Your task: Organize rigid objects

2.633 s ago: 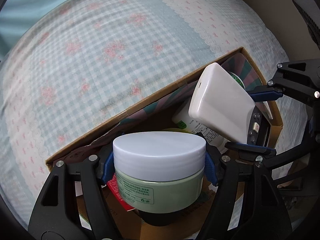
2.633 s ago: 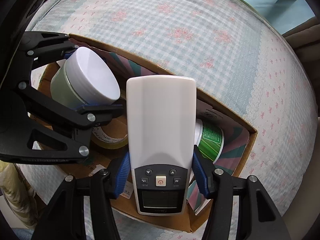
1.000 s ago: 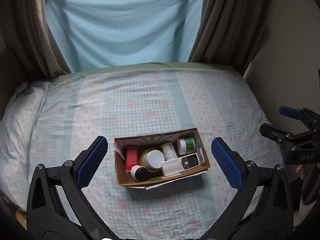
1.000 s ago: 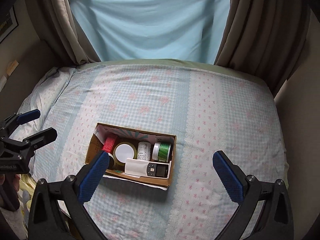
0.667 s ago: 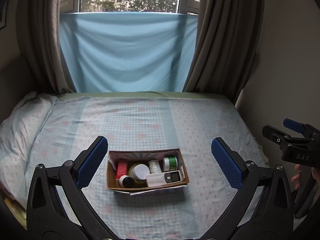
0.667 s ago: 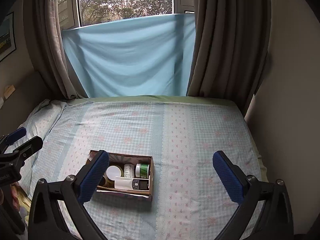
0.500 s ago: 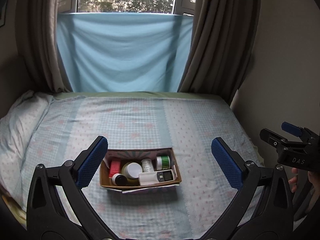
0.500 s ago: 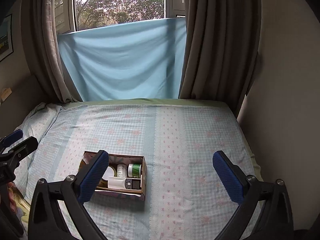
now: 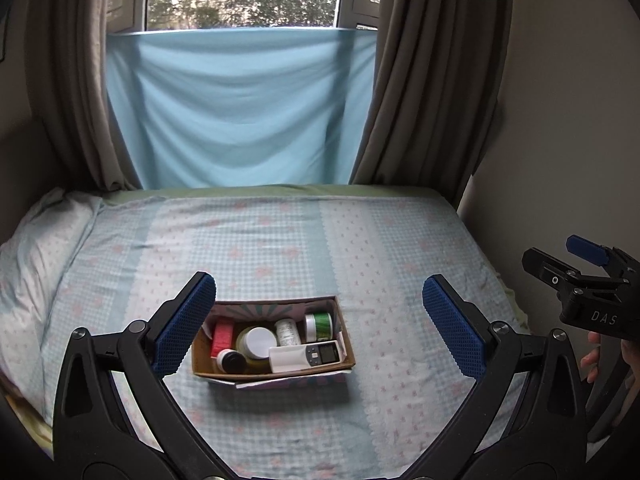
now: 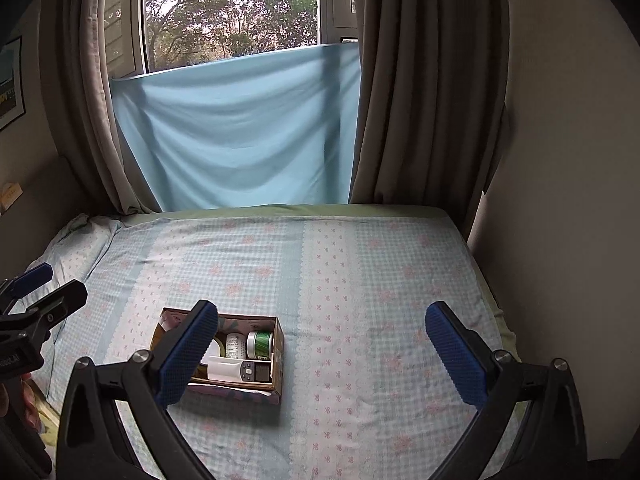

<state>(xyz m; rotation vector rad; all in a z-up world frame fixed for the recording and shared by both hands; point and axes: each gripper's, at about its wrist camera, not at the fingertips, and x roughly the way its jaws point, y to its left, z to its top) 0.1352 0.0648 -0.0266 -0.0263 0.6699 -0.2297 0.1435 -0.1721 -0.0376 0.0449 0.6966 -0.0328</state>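
Observation:
A cardboard box (image 9: 347, 346) sits on the bed, also in the right wrist view (image 10: 278, 360). In it lie a white remote (image 9: 305, 356), a white-lidded jar (image 9: 259, 341), a green-labelled jar (image 9: 320, 325), a white bottle (image 9: 288, 332), a red packet (image 9: 222, 336) and a black-capped bottle (image 9: 231, 361). My left gripper (image 9: 319, 324) is open and empty, held back well above the bed. My right gripper (image 10: 321, 347) is open and empty too, and shows at the right edge of the left wrist view (image 9: 588, 280).
The bed (image 10: 360, 280) has a blue checked sheet with pink flowers. A pillow (image 9: 36, 248) lies at the left. A blue cloth (image 9: 240, 108) and brown curtains (image 9: 432, 80) hang over the window behind. A wall (image 10: 560, 200) runs along the bed's right side.
Both grippers let go of the jar and the remote into the box, opened wide and pulled far back from it. Over the last half second they drifted slightly further back.

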